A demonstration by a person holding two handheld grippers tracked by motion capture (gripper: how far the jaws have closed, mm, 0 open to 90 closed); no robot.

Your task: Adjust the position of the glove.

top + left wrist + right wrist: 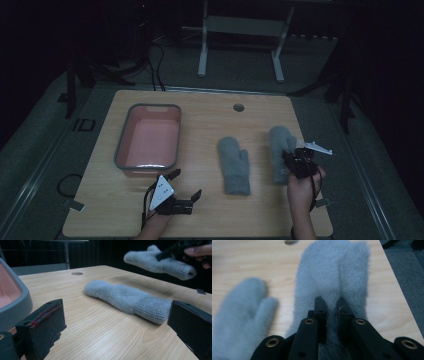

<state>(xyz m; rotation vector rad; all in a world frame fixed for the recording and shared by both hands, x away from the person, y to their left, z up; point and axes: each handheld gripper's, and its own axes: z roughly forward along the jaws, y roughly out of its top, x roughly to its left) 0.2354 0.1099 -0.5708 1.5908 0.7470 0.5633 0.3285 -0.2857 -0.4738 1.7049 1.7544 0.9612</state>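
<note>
Your left gripper (186, 186) rests with jaws spread wide, beside the grey-rimmed pink plastic tub (148, 138); the flat grey woollen mitten (234, 165) lies right of it, long axis running away from you; your right gripper (295, 161) pinches the second grey woollen mitten (280, 146), lifted off the pale wooden table (210, 120); the room is dark.

Two fuzzy grey mittens, one lying flat (234, 166) and one lifted (280, 150), each have a ribbed cuff of the same grey. The table (210, 215) is pale wood with fine grain, and the tray (149, 139) is pink inside with a grey rim. Both grippers, left (187, 185) and right (291, 157), are black, each topped with a light grey plate
</note>
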